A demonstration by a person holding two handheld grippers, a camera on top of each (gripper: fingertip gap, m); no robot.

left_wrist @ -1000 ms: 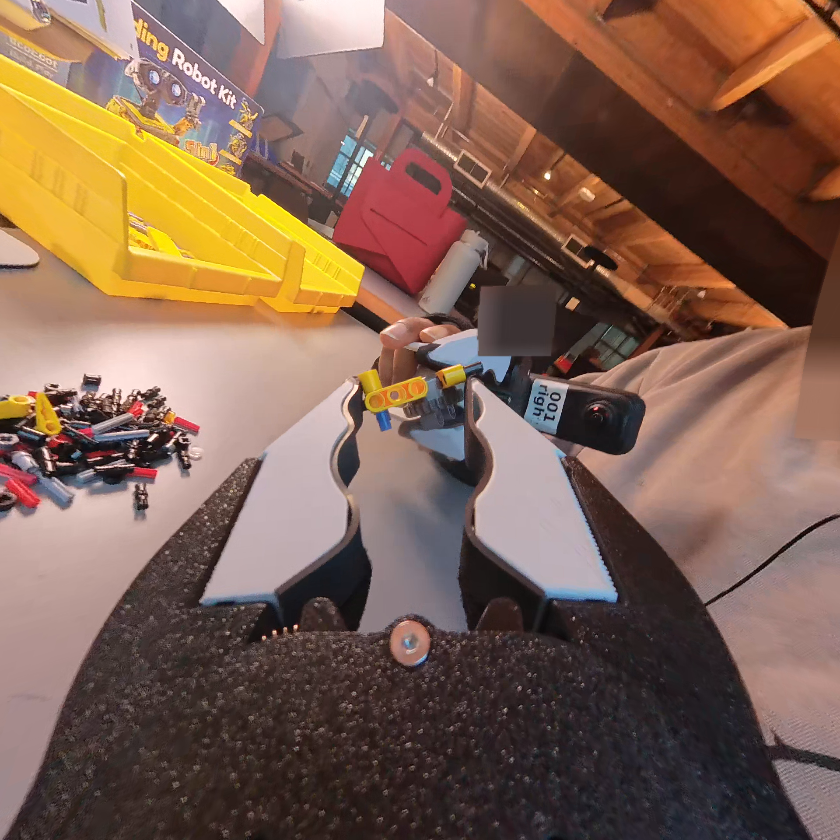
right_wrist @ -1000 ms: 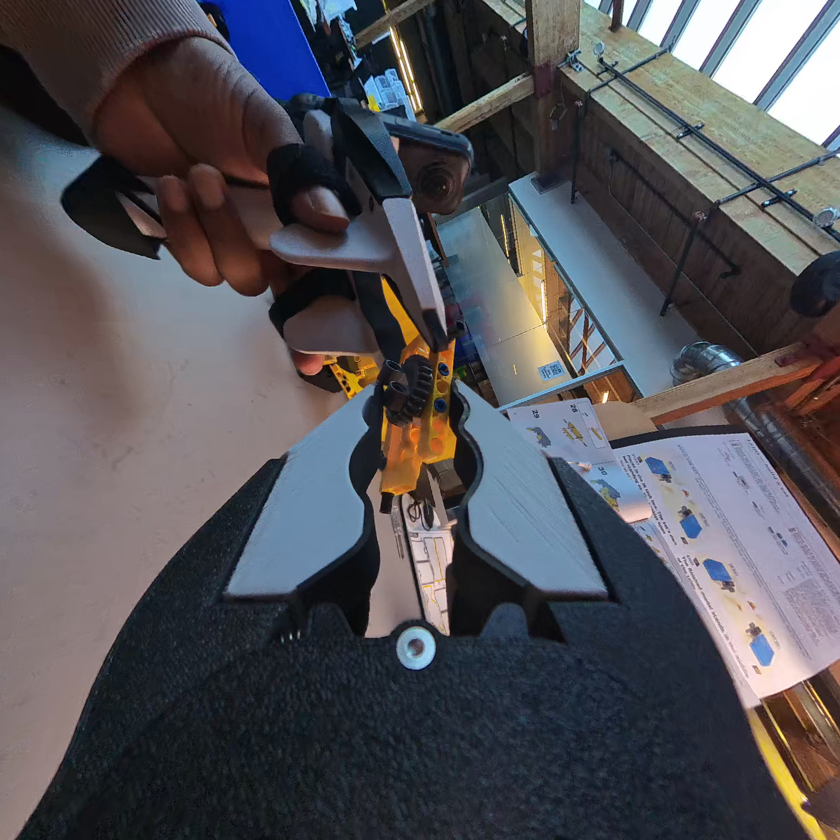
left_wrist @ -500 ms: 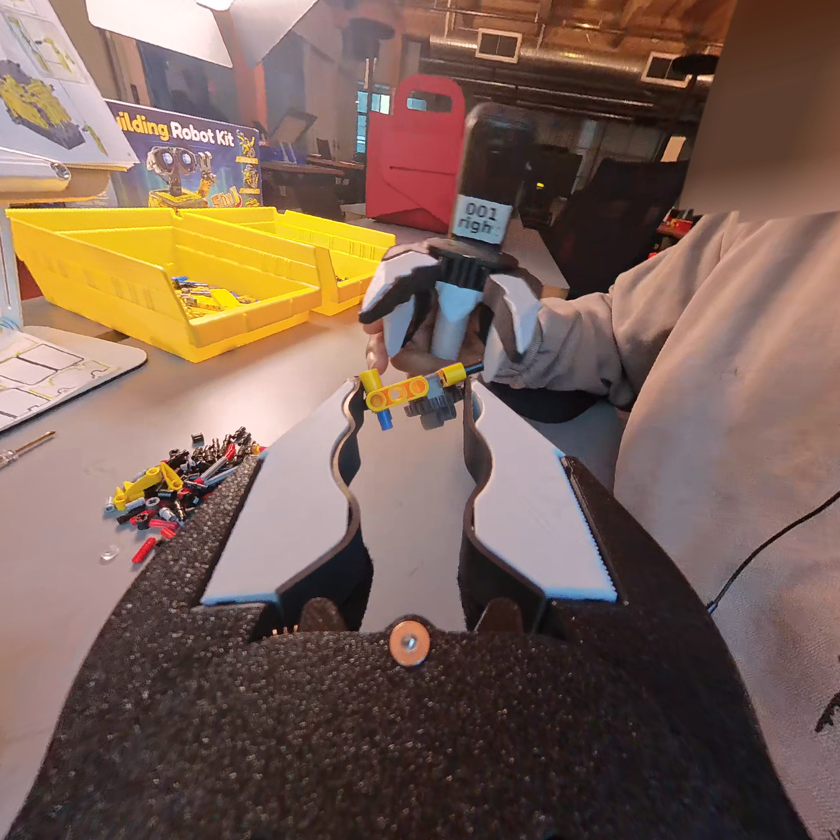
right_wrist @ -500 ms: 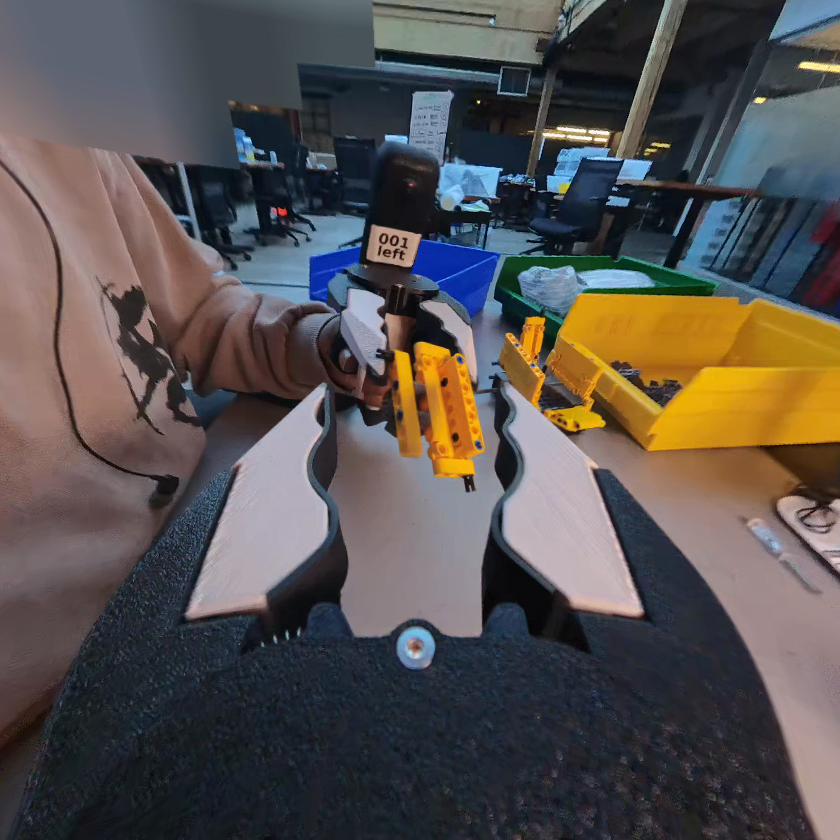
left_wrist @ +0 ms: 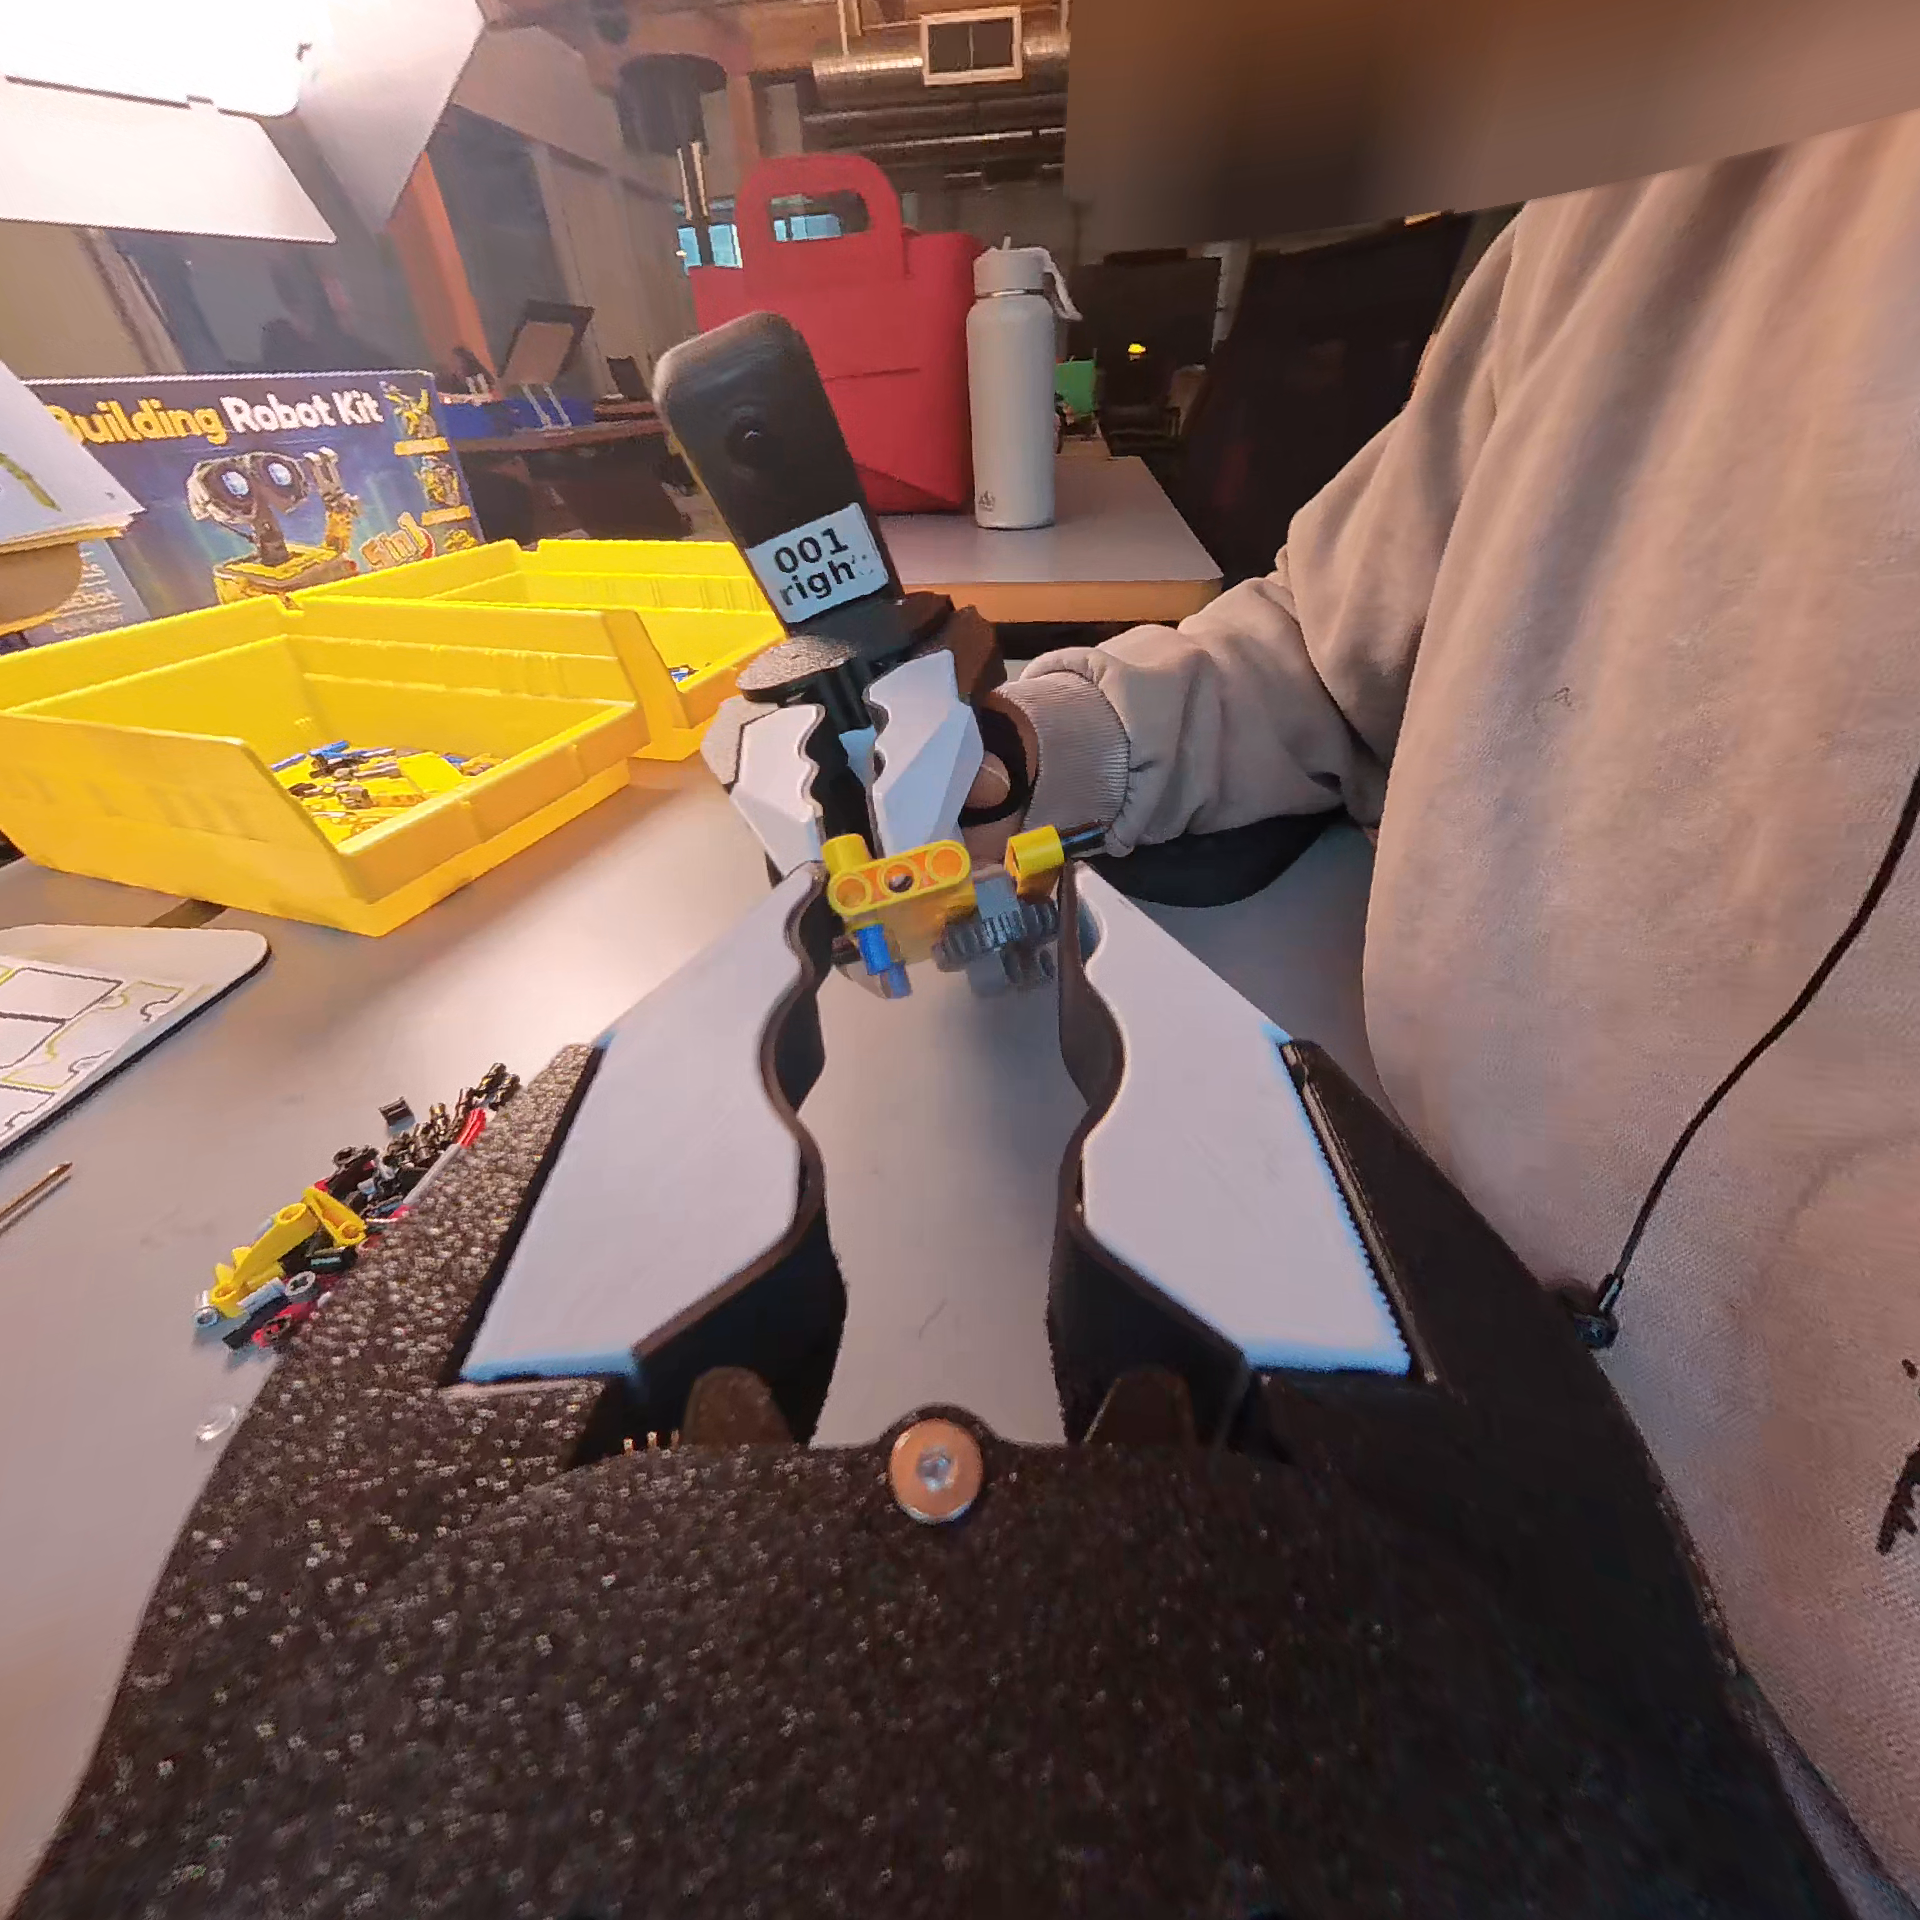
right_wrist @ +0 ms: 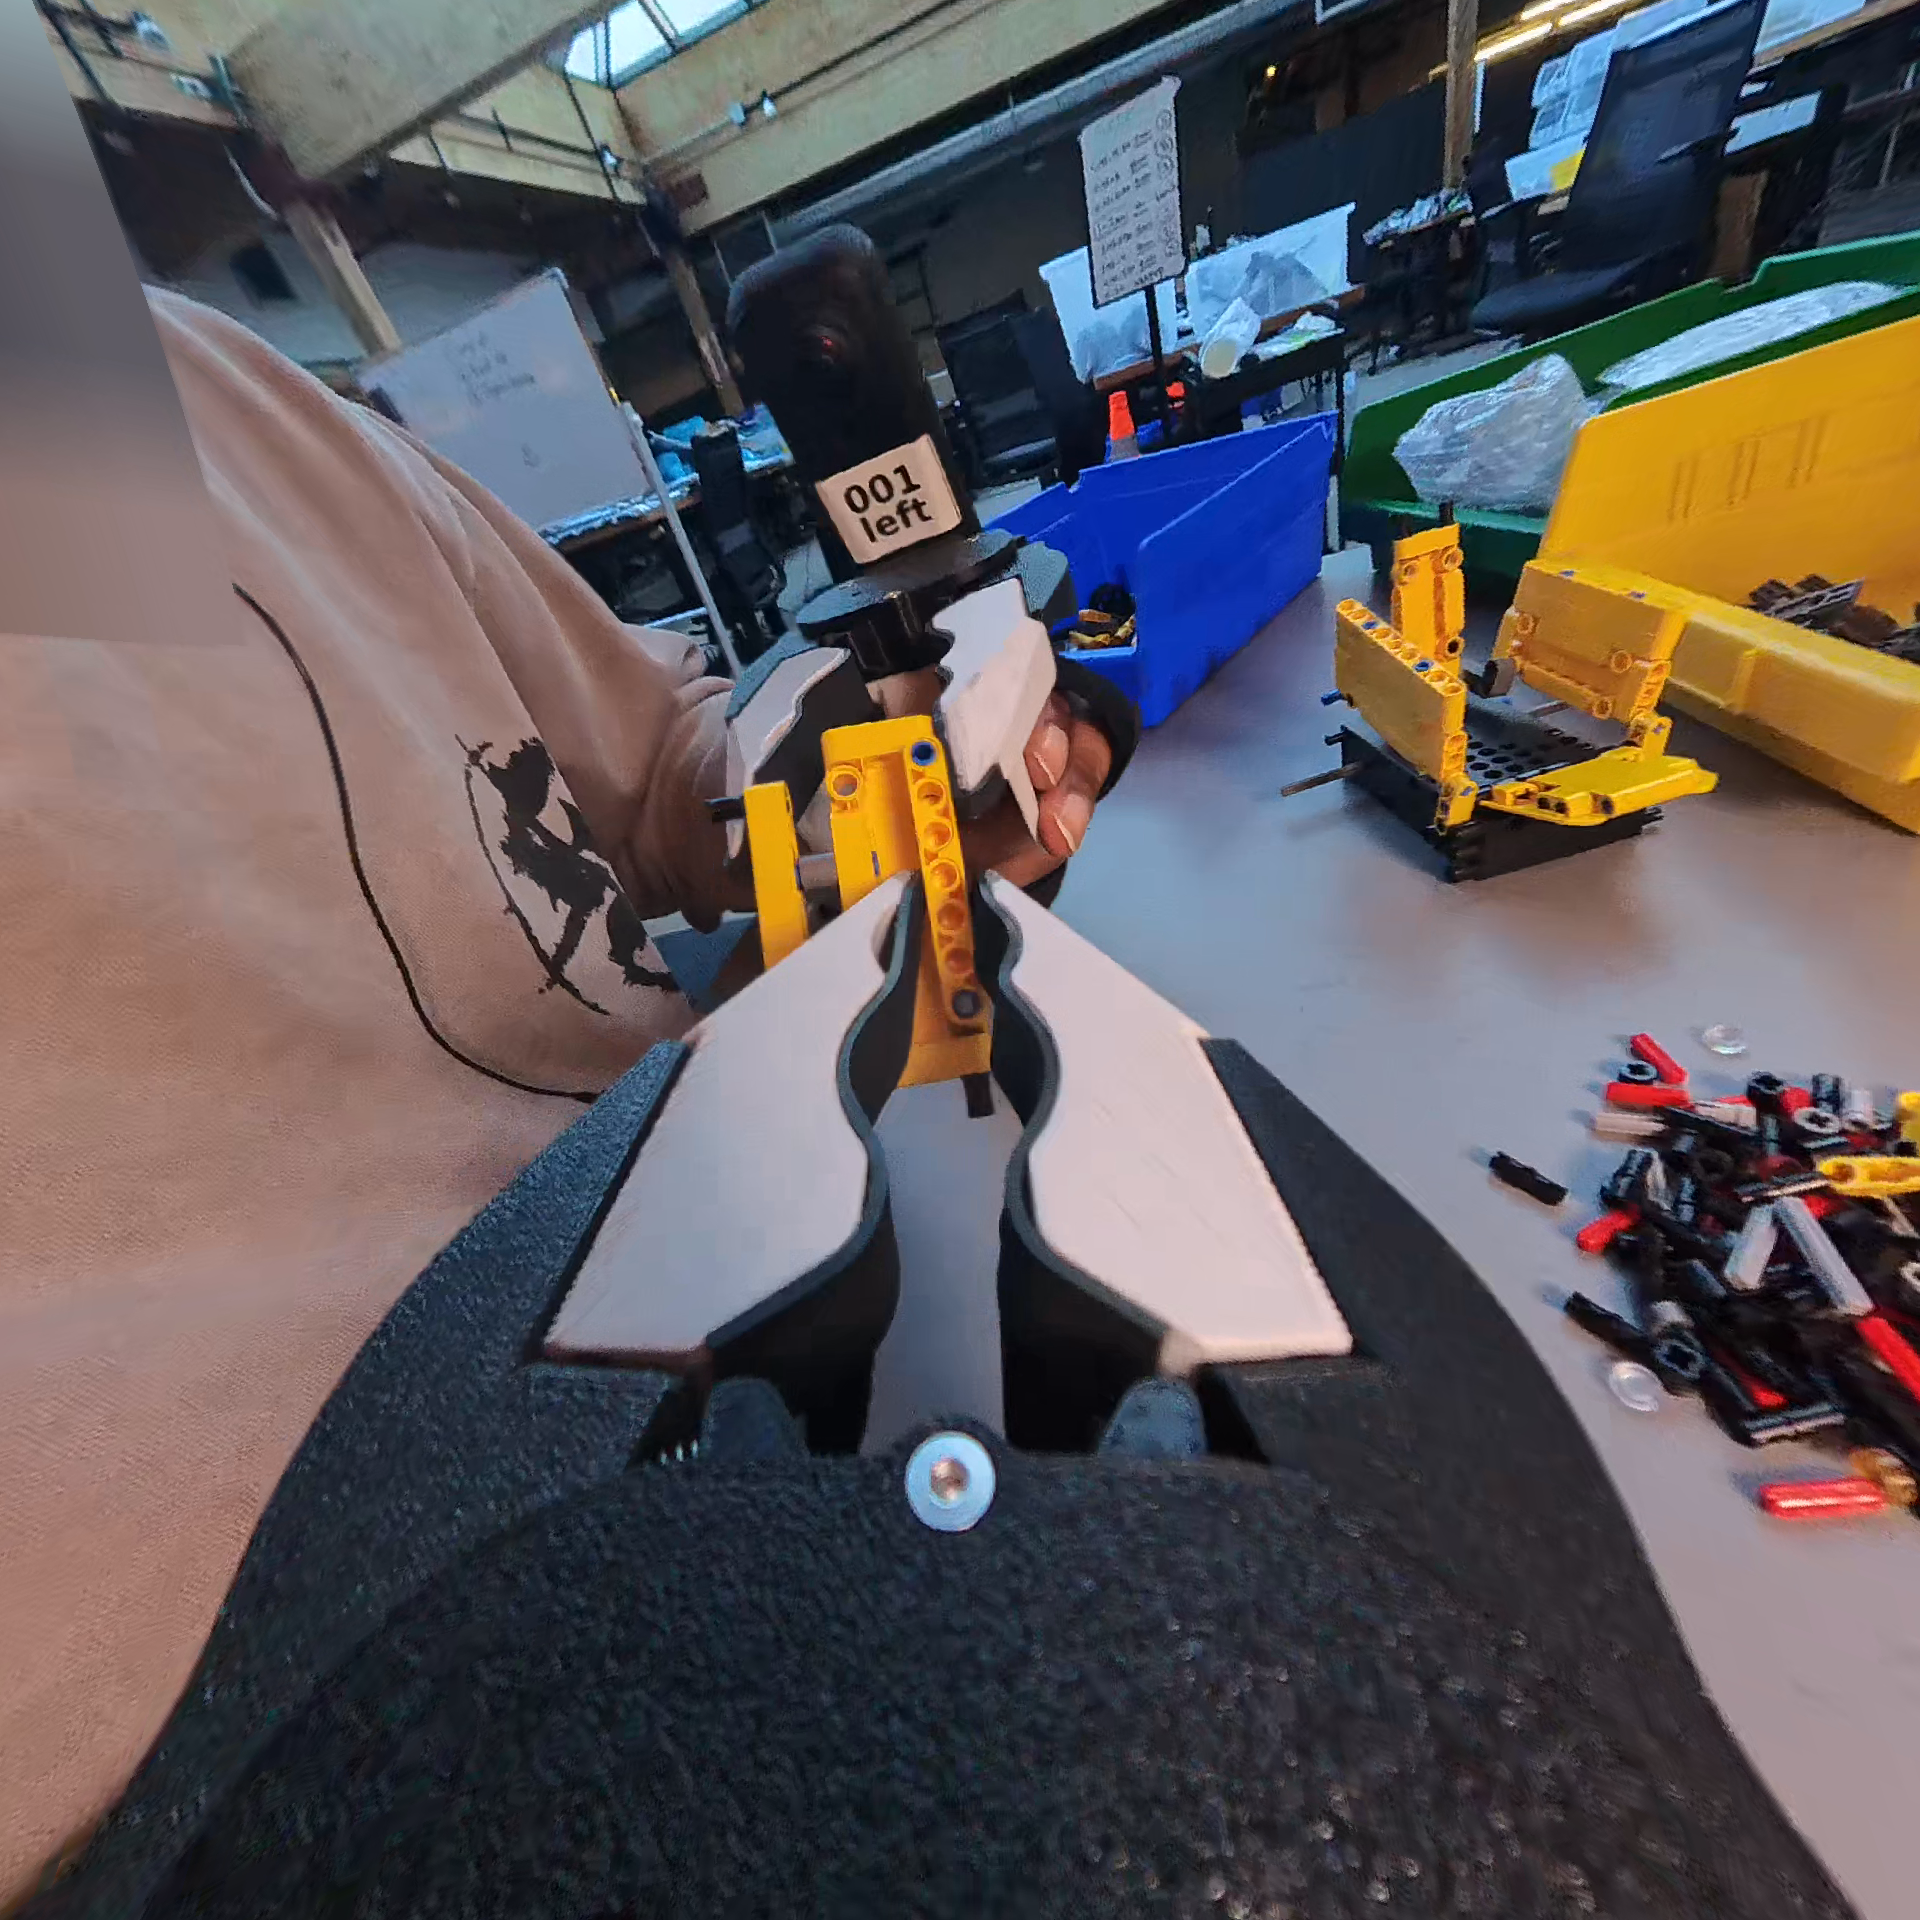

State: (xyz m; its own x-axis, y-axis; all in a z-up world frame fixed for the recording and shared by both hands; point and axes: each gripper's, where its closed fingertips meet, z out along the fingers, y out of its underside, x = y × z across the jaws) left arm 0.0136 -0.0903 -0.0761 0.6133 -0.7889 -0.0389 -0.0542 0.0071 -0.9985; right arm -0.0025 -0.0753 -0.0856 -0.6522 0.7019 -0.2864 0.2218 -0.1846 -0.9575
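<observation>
A small yellow beam assembly (left_wrist: 899,894) with a grey gear (left_wrist: 1003,945) and a blue pin hangs above the grey table. My left gripper (left_wrist: 940,904) is shut on it across its width. My right gripper (right_wrist: 943,894) is shut on the long yellow beam of the same assembly (right_wrist: 883,790). The two grippers face each other over it. The right gripper also shows in the left wrist view (left_wrist: 847,831), coming down onto the yellow part. The left gripper shows in the right wrist view (right_wrist: 883,810), held by a person's hand.
Yellow bins (left_wrist: 312,748) and a kit box (left_wrist: 260,468) stand at the back. A pile of small loose parts (right_wrist: 1766,1195) lies on the table. A partly built yellow and black model (right_wrist: 1496,727), a blue bin (right_wrist: 1195,540), a red bag (left_wrist: 862,343) and a white bottle (left_wrist: 1010,395) stand farther off. My two grippers' fingertips are within a few centimetres of each other.
Both views have swung level. Half a second ago my right gripper was open and clear of the assembly; now it has closed on the yellow beam. My left gripper has kept its hold.
</observation>
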